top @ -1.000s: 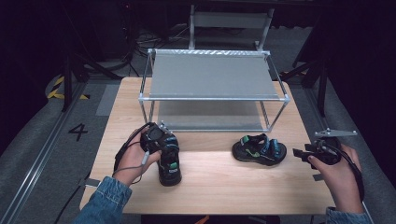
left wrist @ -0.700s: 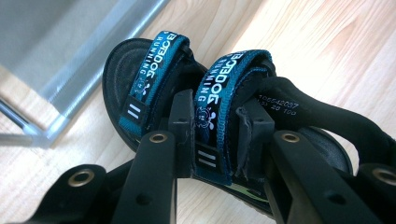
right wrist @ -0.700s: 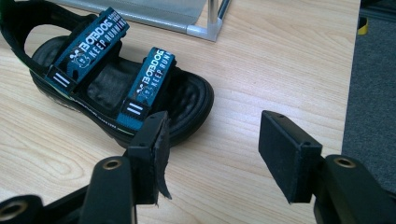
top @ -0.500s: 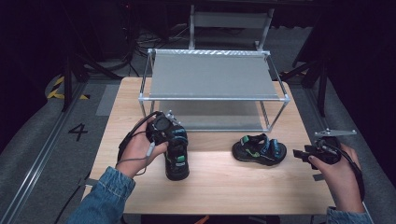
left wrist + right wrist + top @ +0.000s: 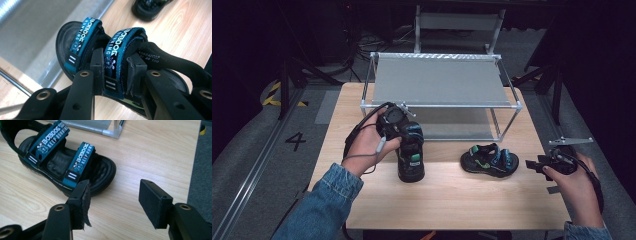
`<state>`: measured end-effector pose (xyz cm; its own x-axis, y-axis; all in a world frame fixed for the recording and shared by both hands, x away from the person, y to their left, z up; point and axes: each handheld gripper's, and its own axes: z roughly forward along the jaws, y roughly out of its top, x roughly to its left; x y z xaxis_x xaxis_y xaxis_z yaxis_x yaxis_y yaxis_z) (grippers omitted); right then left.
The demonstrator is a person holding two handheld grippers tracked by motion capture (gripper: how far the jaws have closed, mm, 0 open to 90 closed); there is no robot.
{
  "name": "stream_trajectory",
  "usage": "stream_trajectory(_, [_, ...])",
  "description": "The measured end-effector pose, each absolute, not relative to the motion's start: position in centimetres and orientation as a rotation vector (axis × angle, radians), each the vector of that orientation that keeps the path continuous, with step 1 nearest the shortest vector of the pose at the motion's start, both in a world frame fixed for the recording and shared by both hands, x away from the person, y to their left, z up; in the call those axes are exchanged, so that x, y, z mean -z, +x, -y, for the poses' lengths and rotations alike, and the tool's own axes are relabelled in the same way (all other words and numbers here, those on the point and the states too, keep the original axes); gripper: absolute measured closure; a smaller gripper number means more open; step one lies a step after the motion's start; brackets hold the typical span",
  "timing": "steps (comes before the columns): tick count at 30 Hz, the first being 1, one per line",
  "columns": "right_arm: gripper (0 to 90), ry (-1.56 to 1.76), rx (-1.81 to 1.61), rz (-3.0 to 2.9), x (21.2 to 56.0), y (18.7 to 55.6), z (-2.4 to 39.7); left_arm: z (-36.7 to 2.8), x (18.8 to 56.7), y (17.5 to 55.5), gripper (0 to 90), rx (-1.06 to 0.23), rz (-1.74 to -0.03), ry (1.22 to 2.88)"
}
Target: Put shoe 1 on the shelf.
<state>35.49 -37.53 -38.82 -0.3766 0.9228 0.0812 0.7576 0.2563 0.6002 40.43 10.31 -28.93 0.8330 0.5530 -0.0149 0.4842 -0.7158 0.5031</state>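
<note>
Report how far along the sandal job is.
Done: the shelf rack holds nothing yet. In hand: the left gripper clamps a strap of one sandal, lifted off the table. Left: the other sandal lies on the wood, with the right gripper open beside it.

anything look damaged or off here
Yes: on the right gripper, the pad on one of its fingers is peeling, its lower edge curling loose. The fingers stand open beside the sandal on the table. The left gripper clamps the other sandal by a blue strap, which looks fine.
</note>
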Motion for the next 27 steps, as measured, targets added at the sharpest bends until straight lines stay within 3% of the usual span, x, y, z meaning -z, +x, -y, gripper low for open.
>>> stream_trajectory(27, [44.9, 1.506, -0.82, -2.344, 38.6, 35.8, 36.9, -6.4, 22.4, 41.4, 71.7, -0.215, -0.725, 2.519])
